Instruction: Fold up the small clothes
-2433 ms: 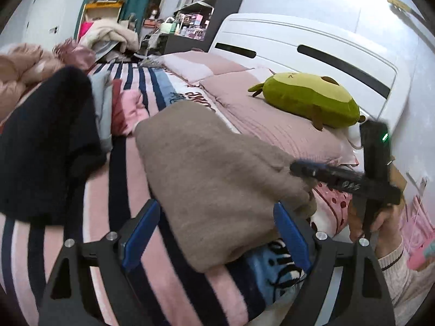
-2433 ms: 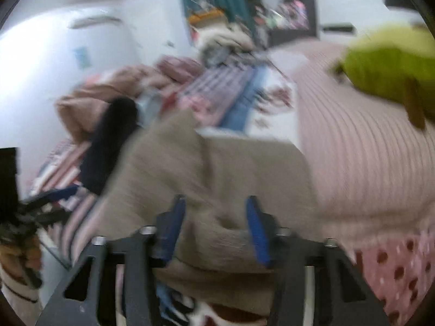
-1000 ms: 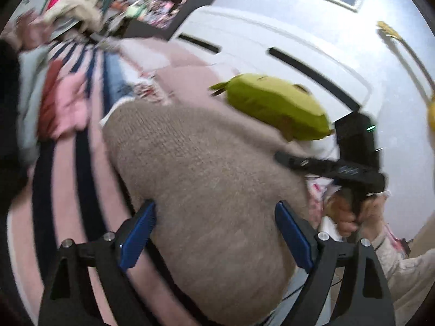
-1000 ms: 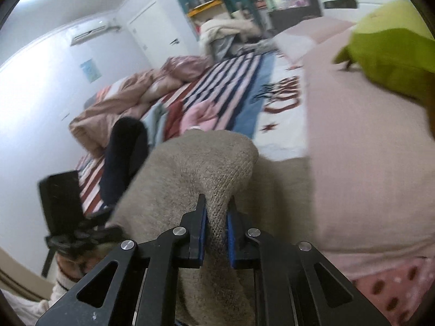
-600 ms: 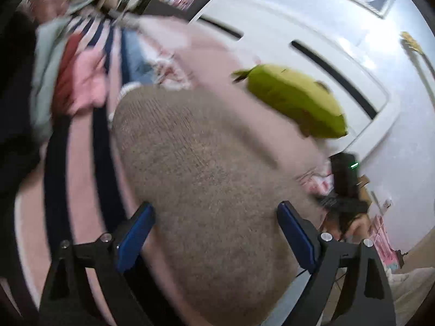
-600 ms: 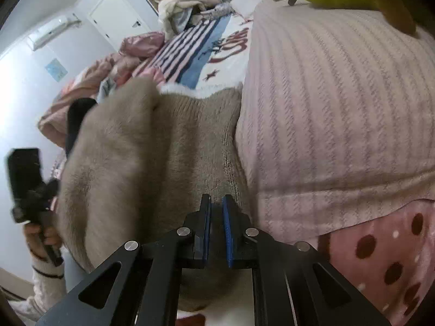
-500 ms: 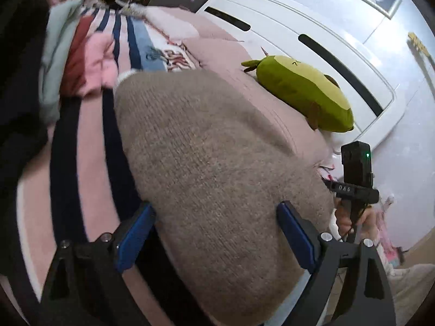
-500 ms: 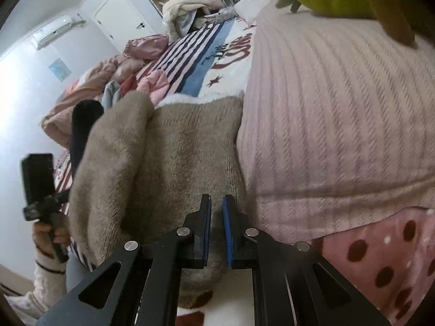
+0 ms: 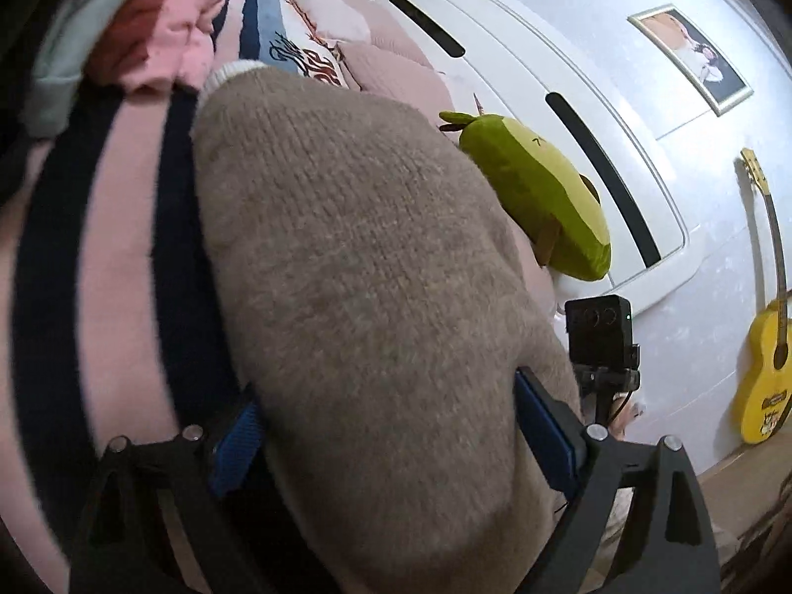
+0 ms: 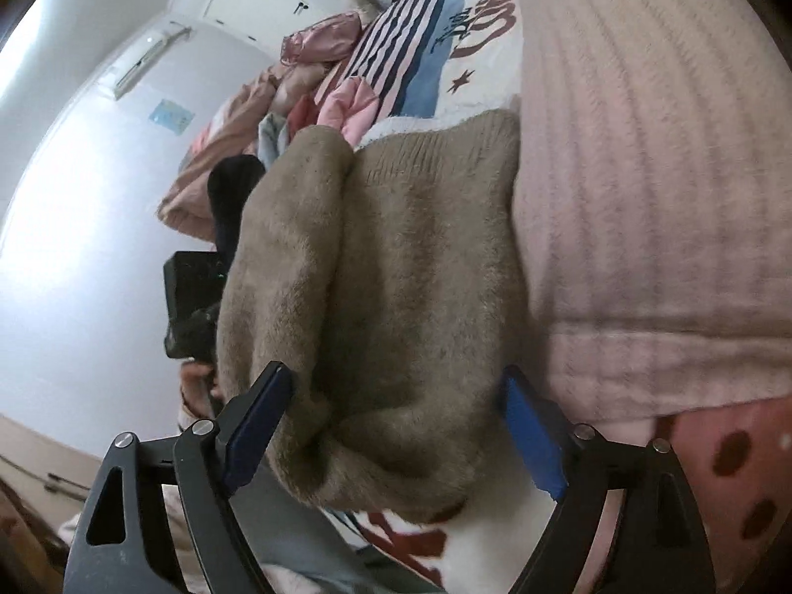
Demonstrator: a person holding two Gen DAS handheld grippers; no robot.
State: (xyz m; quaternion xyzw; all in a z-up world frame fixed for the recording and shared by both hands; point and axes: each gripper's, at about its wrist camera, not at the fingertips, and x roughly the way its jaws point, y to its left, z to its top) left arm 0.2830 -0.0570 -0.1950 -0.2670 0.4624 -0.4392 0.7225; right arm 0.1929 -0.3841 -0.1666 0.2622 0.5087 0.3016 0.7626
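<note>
The left gripper [image 9: 391,440] stands wide, gripping nothing, with the folded sweater [image 9: 356,267] bulging between its fingers on the striped bedspread [image 9: 114,257], open room at its left. The right gripper [image 10: 396,425] is opening over the sweater's near edge, apparently clear of its pads, the pink pillow [image 10: 653,173] touching on the right.

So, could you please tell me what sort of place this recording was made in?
Most likely a home bedroom. The brown knit garment lies on a bed with a striped cover and a white headboard, a green plush toy rests by it, and a yellow guitar leans on the wall.
</note>
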